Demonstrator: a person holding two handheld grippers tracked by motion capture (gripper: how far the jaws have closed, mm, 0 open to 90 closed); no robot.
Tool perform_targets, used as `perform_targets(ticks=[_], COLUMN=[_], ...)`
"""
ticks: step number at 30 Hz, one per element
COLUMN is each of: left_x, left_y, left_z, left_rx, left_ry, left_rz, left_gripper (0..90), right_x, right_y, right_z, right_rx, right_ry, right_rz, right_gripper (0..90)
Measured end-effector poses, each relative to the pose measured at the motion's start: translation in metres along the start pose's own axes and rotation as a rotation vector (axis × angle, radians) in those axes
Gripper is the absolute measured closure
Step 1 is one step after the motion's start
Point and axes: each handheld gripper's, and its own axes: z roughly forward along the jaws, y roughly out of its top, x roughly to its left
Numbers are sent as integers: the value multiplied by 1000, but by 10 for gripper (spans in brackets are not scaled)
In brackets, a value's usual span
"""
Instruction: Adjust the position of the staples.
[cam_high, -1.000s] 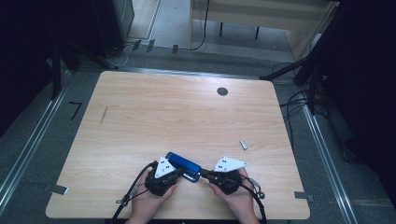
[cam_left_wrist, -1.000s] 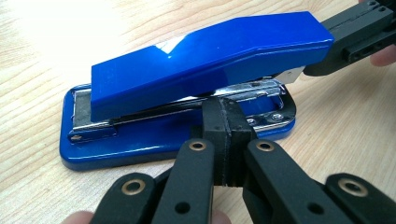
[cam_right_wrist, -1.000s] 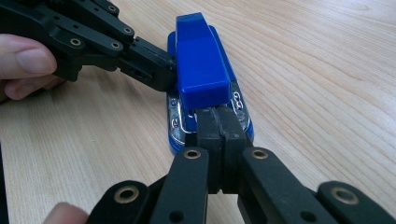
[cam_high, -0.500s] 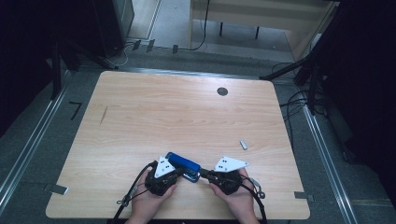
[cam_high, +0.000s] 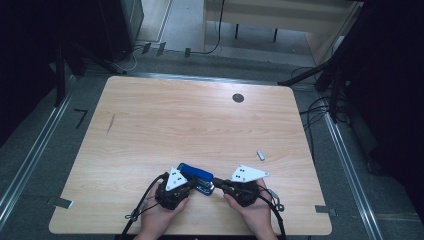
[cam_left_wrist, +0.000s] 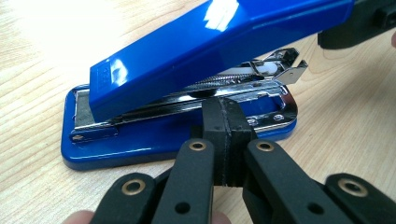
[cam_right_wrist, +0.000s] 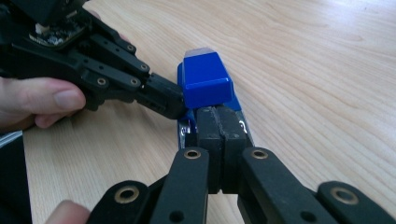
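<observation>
A blue stapler lies near the table's front edge, between both hands. Its blue lid is tilted up off the chrome magazine and the blue base. My left gripper is shut with nothing between its jaws, and its tips rest against the side of the magazine. My right gripper is also shut and empty. Its tips sit at the stapler's end, just under the raised lid. In the right gripper view the left gripper comes in from the left and touches the stapler's side.
A small silver strip lies on the wooden table to the right of the hands. A black round grommet sits near the far edge. Cables trail from both grippers over the front edge.
</observation>
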Motion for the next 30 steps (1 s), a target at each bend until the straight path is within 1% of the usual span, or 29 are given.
perform_targets(ticks=[3, 11, 13, 14, 15, 19, 24, 26, 30], left_x=[0, -1, -1, -1, -1, -1, -2, -2, -2], left_y=[0, 0, 0, 0, 0, 0, 0, 0, 0], left_z=[0, 0, 0, 0, 0, 0, 0, 0, 0], left_rx=[-1, 0, -1, -2, -1, 1, -2, -3, -3], left_ry=[-1, 5, 6, 6, 7, 10, 10, 11, 12], left_rz=[1, 4, 5, 4, 5, 8, 12, 15, 15], left_gripper=[900, 900, 900, 900, 900, 900, 900, 900, 900], right_x=[0, 2, 3, 3, 3, 4, 6, 6, 8], right_y=[2, 5, 7, 8, 11, 15, 25, 26, 31], right_z=[0, 0, 0, 0, -1, -1, 0, 1, 2], right_rx=[-16, -23, -26, -32, -42, -50, -66, -67, -77], right_ry=[-5, -4, -11, -7, -6, -3, -15, -17, -15], right_rz=[2, -3, -8, -4, -10, -19, -27, -23, -30], right_gripper=[900, 900, 900, 900, 900, 900, 900, 900, 900])
